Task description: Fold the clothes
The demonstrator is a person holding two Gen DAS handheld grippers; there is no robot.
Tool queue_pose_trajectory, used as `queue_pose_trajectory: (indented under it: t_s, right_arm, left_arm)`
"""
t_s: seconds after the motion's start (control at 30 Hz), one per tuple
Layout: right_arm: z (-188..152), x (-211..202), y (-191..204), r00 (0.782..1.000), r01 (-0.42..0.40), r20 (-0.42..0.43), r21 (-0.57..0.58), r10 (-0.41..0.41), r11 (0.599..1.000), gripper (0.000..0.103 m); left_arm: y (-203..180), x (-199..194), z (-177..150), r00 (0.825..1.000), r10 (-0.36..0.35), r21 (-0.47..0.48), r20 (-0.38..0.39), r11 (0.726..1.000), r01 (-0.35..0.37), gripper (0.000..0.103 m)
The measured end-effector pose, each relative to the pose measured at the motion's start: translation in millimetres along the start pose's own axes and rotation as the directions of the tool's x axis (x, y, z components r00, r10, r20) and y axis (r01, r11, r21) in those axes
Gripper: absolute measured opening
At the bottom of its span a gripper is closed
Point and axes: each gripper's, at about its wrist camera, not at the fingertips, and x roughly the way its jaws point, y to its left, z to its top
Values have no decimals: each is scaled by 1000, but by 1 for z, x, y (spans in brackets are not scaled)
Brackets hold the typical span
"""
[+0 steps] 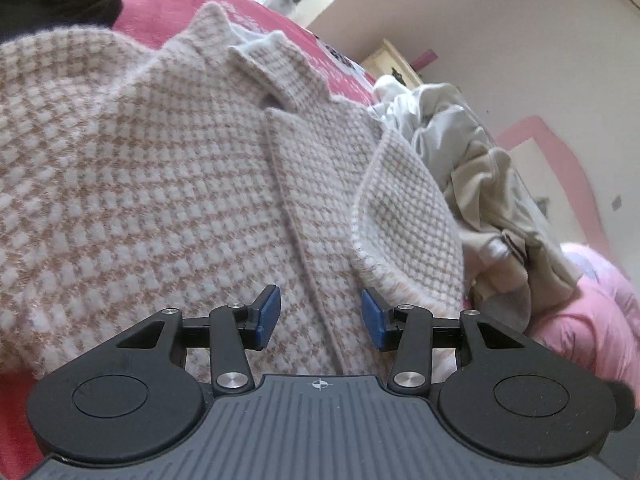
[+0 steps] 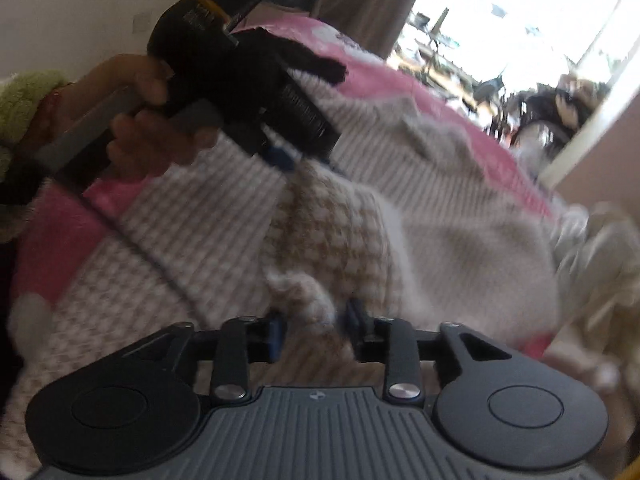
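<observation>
The checked jacket (image 1: 160,184) lies spread over the pink bed (image 1: 168,4), its front edge running toward 6 o'clock between the released left claw (image 1: 321,318). Right claw (image 2: 314,334) stands parted around a fuzzy fold. Crumpled pale clothes (image 1: 472,168) crowd 3 o'clock.

Your checked coat (image 1: 160,184) lies spread on the bed cover (image 1: 168,4), collar (image 1: 280,76) at the far end. A dark garment (image 1: 56,0) sits beyond it to the left; a heap of crumpled clothes (image 1: 492,184) lies to its right.
</observation>
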Motion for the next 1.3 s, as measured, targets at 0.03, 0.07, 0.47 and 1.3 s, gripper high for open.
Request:
queue_pose_trajectory:
  t_s: [0.03,0.07,0.47,1.3]
  right_arm:
    - [-4,-3,0,1000,-22,-7,39,22,999,38]
    - [-9,-7,0,999,-43,-12,83,45,996,38]
    - [-74,-95,-29,985,-102,170,700,-26,707,42]
    - [-148,10,-95,903,-414,411,910,128,-4,43]
  left_arm:
    - [-1,0,-1,1000,-1,7,-4,1000,1,45]
    - [-2,0,-2,1000,-2,14,-7,1000,3,45]
    - [3,-4,3,1000,-4,-23,28,1000,4,45]
    - [-48,1,-59,972,126,107,-197,989,-106,45]
